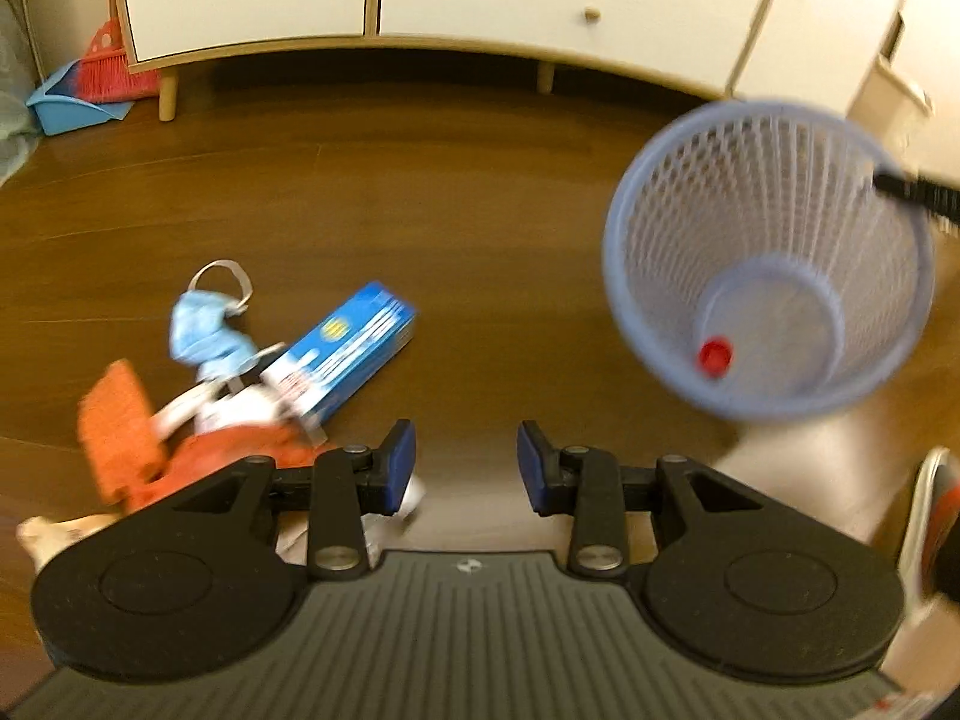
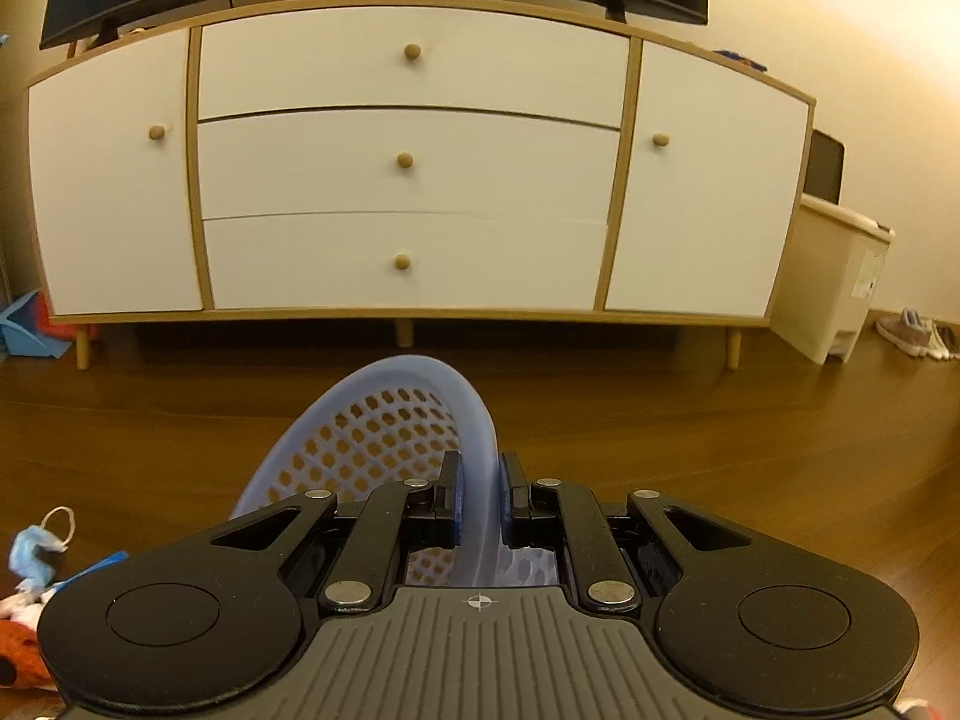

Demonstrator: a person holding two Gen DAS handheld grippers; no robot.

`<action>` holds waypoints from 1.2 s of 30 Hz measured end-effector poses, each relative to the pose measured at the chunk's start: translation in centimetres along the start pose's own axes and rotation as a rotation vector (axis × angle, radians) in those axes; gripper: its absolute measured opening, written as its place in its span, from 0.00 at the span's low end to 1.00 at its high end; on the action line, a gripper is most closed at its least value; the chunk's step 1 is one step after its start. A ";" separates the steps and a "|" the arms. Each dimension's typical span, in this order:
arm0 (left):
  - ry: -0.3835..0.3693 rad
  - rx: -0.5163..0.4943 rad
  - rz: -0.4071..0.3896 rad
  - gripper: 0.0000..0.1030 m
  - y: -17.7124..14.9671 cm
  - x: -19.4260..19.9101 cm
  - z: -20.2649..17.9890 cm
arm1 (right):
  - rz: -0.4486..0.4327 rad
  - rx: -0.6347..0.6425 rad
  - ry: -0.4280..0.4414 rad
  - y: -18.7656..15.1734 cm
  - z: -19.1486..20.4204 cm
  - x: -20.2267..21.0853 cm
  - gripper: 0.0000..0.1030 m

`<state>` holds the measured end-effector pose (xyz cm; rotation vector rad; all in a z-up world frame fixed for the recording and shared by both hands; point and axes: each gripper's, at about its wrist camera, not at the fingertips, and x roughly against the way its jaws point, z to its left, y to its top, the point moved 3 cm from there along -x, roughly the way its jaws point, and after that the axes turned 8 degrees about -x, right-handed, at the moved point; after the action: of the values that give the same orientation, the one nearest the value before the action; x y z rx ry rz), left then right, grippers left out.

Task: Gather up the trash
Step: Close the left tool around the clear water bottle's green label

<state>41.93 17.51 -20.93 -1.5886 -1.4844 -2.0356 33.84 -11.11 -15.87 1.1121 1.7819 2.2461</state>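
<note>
Left gripper [image 1: 466, 461] gapes beside trash pile [image 1: 240, 384]; basket [image 1: 768, 258] tilted.

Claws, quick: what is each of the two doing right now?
Left claw: open, holding nothing.
Right claw: closed on the rim of the blue basket.

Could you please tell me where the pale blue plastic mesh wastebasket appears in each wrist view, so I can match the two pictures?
Left wrist view: the pale blue plastic mesh wastebasket fills the right side, its mouth towards the camera.
Right wrist view: it sits at bottom centre, its rim pinched in the right hand-held gripper.
Shared landmark: the white wooden sideboard behind it.
</note>
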 end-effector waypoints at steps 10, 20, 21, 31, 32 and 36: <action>0.005 -0.404 0.206 0.52 -6.5 1.3 3.7 | 0.074 -0.119 -0.083 -2.2 -2.4 3.4 0.08; 0.010 -0.331 0.268 0.56 -10.5 -3.3 5.0 | 0.090 -0.089 -0.112 -3.2 -3.0 4.8 0.08; 0.015 -0.340 0.271 0.56 -10.7 -3.8 4.8 | 0.090 -0.084 -0.111 -3.2 -3.0 4.7 0.08; 0.049 -0.427 0.270 0.59 -10.8 -7.4 3.7 | 0.092 -0.078 -0.103 -3.3 -3.4 4.5 0.08; 0.044 -0.425 0.267 0.59 -10.7 -7.4 3.6 | 0.092 -0.080 -0.101 -3.3 -3.5 4.5 0.08; 0.021 -0.430 0.242 0.57 -10.5 -7.0 2.7 | 0.091 -0.094 -0.098 -3.3 -3.6 4.4 0.08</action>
<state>39.89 21.81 -32.91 -1.7798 -0.8271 -2.3170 27.36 -10.92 -16.82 1.2857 1.6028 2.2560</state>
